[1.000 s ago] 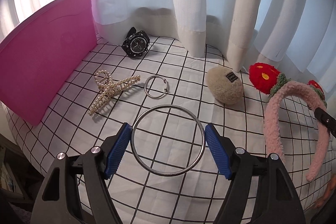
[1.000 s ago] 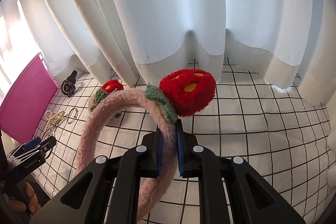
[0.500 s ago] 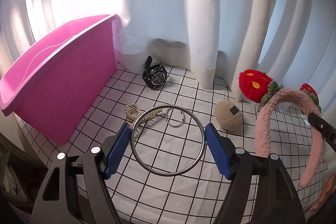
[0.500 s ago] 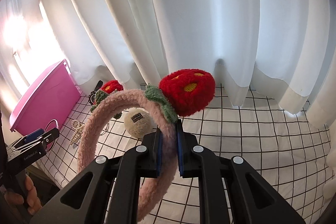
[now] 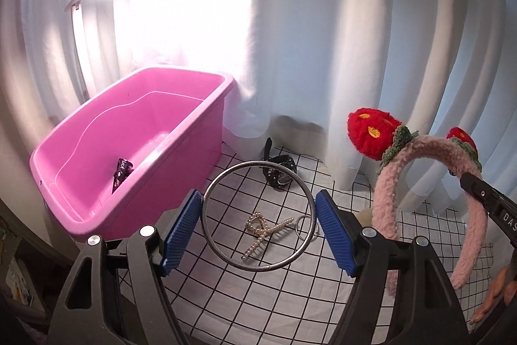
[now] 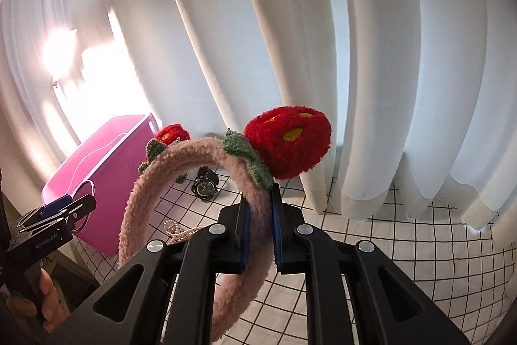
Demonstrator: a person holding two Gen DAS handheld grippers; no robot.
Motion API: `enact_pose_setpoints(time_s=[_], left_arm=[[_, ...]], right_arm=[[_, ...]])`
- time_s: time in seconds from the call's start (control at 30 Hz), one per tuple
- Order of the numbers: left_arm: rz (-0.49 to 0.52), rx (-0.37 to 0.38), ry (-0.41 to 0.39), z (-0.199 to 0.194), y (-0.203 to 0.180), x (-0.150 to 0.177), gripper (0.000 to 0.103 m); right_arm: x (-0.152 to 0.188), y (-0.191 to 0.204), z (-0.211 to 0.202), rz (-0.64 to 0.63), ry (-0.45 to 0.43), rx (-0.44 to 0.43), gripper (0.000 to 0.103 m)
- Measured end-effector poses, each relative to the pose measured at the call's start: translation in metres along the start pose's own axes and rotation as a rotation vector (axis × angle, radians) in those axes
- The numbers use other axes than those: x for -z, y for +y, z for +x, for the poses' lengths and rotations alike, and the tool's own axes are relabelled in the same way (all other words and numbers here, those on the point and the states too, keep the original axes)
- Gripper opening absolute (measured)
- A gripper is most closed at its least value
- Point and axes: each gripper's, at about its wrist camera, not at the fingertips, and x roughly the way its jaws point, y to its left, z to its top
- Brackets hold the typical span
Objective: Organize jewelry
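Left gripper (image 5: 258,223): jaws wide, blue pads pressed on opposite sides of the hoop (image 5: 257,216), a thin metal ring held in the air above the cloth (image 5: 290,306) and just right of the bin (image 5: 206,131); right gripper (image 6: 260,235): jaws nearly closed, clamped on the band of the headband (image 6: 145,193), which is likewise lifted clear of the cloth.

Handling, judged: the hoop looks stiff, light and smooth, so it may pivot or slip between the ribbed pads; a grip across its full width, as here, seems the only steady one; the headband looks light, its plush cover soft and compressible over a springy core, with two red pompoms (image 6: 287,141) near the crown; it is best taken on the plain band below a pompom, as here, since the free end will swing.

Resting on the cloth: a pearl clip (image 5: 263,230), a small ring (image 5: 305,227) and a watch (image 5: 279,172); a dark wrapper (image 5: 122,172) lies in the bin.

Obscured: part of the small ring behind the hoop and right pad; a beige object low behind the headband, too hidden to name; the bin's near floor behind its wall; the window area washed out by glare; the left gripper only edge-on in the right view; a hand (image 6: 42,303) cut off at the frame corner.
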Motion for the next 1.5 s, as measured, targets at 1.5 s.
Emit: enact_pose_setpoints(time_s=[1.5], left_arm=[[-0.208,-0.282,0.260,0.115,0.271,-0.072,0.071]], right_arm=[[-0.080,0.342,0.272,-0.432,0.385,-0.151,0.012]])
